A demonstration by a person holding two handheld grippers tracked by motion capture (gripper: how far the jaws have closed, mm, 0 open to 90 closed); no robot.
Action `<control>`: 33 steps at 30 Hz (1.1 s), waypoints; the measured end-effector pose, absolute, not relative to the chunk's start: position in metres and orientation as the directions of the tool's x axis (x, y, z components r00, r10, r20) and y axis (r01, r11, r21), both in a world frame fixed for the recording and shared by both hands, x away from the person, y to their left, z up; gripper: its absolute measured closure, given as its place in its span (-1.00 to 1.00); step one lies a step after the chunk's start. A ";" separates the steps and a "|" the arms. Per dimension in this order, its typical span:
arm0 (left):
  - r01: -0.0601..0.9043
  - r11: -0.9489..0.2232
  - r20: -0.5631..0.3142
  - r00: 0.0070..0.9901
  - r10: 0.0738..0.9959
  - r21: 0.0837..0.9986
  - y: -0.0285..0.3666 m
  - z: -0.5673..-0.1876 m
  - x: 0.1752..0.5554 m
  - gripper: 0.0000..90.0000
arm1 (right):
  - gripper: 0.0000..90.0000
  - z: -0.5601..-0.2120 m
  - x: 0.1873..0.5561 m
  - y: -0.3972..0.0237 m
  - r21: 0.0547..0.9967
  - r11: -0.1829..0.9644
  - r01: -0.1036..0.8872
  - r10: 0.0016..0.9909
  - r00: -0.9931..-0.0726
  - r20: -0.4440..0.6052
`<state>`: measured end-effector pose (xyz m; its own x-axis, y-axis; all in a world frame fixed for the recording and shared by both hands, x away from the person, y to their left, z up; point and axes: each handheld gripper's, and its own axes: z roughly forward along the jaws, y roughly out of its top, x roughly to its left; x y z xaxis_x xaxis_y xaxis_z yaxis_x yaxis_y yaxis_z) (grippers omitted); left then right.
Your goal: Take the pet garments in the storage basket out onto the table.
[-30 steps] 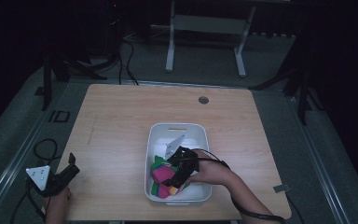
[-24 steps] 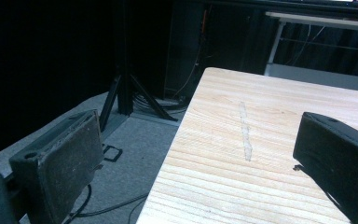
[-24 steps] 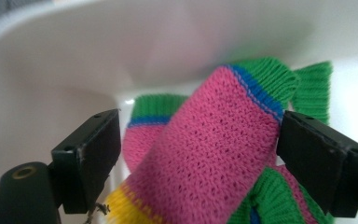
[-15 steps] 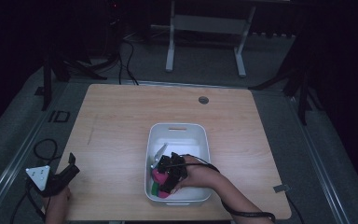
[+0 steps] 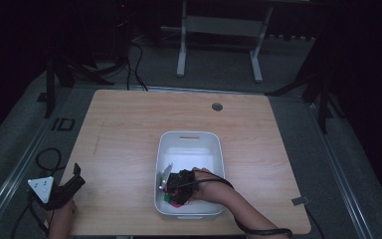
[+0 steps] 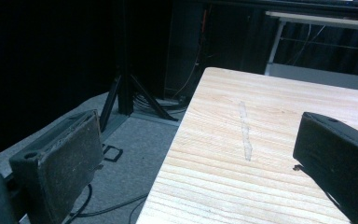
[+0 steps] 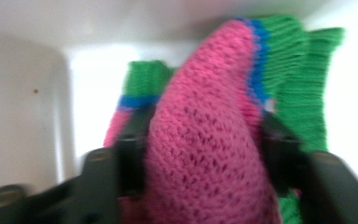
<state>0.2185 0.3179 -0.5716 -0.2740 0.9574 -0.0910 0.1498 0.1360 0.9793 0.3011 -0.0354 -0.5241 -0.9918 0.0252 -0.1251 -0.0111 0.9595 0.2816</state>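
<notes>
Right hand-held gripper (image 5: 171, 186) now lower in white bin (image 5: 189, 139), clamped on blurred pink-green knit (image 7: 205, 154); left hand-held gripper (image 6: 200, 154) agape.

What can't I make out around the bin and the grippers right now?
- High view: the knit item in the white bin is mostly covered by the right gripper and hand.
- Right gripper view: motion blur; whether the jaws pinch the knit is unclear.
- Left gripper view: left gripper bases cut off by the bottom edge.
</notes>
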 end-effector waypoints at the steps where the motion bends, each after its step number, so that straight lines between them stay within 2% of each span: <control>1: 0.150 0.136 -0.091 -0.274 0.957 0.979 0.318 -0.572 0.219 -0.96 | 0.33 -0.524 0.301 -0.036 0.281 0.960 -0.017 0.023 -0.990 -0.140; 3: 0.150 0.136 -0.091 -0.274 0.957 0.979 0.318 -0.572 0.219 -0.96 | 0.33 -0.523 0.300 -0.036 0.281 0.960 -0.025 0.020 -0.988 -0.154; 4: 0.150 0.139 -0.094 -0.275 0.957 0.979 0.318 -0.572 0.219 -0.96 | 0.51 -0.520 0.298 -0.037 0.289 0.956 -0.037 0.016 -0.984 -0.177; 5: 0.150 0.140 -0.095 -0.274 0.957 0.979 0.318 -0.572 0.219 -0.96 | 0.53 -0.518 0.297 -0.038 0.308 0.951 -0.039 0.021 -0.981 -0.191; 9: 0.151 0.139 -0.094 -0.274 0.957 0.979 0.318 -0.572 0.219 -0.96 | 0.53 -0.507 0.299 -0.043 0.354 0.935 -0.037 0.036 -0.980 -0.197; 25: 0.150 0.137 -0.091 -0.278 0.956 0.979 0.318 -0.572 0.219 -0.96 | 0.53 -0.418 0.309 -0.089 0.587 0.810 0.009 0.156 -0.967 -0.201; 33: 0.152 0.137 -0.091 -0.279 0.956 0.979 0.318 -0.572 0.219 -0.96 | 0.53 -0.390 0.312 -0.110 0.654 0.756 0.014 0.200 -0.957 -0.211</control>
<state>0.2189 0.3179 -0.5715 -0.2791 0.9560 -0.0908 0.1516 0.1372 0.9789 0.3124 -0.1096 -0.3903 -0.9568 0.1998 -0.2113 0.0136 0.7564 0.6539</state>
